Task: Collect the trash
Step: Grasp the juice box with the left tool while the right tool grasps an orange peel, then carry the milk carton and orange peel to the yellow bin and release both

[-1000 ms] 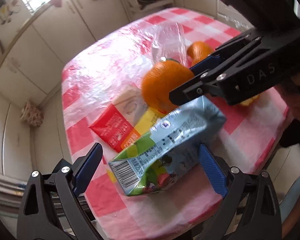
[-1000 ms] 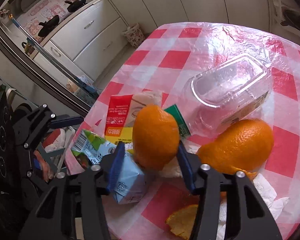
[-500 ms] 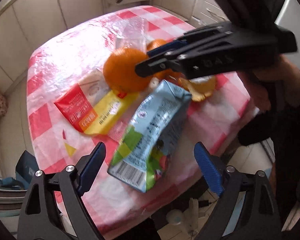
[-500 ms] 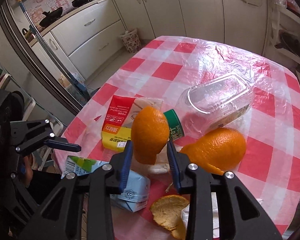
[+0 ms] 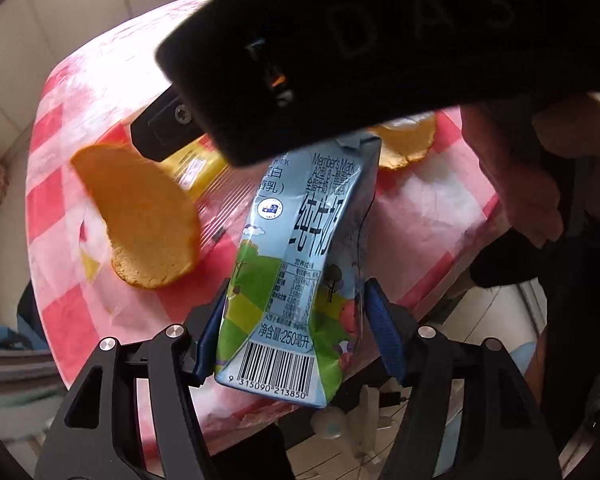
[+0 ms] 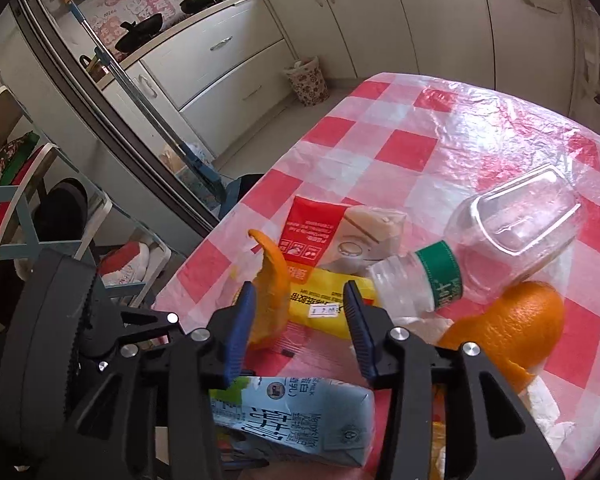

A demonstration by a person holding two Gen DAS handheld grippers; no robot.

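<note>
My left gripper (image 5: pixel 296 328) is shut on a crumpled blue-and-green milk carton (image 5: pixel 300 264) near the table's front edge; the carton also shows under the right gripper in the right wrist view (image 6: pixel 296 420). My right gripper (image 6: pixel 300 328) is open. A curved orange peel (image 6: pixel 270 300) leans against its left finger, loose; in the left wrist view the peel (image 5: pixel 140 216) is in the air above the tablecloth. The right gripper's body (image 5: pixel 360 40) fills the top of the left wrist view.
On the red-checked tablecloth (image 6: pixel 440 128) lie a red-yellow wrapper (image 6: pixel 316 248), a clear bottle with green label (image 6: pixel 500 240), a larger orange peel (image 6: pixel 512 324), white tissue (image 6: pixel 548 408) and a flat peel (image 5: pixel 408 144). A patterned bin (image 6: pixel 306 80) stands by the cabinets.
My left gripper closed on the milk carton. My right gripper opened and let the orange peel go; the peel dropped to its left finger. The right gripper moved over the left.
</note>
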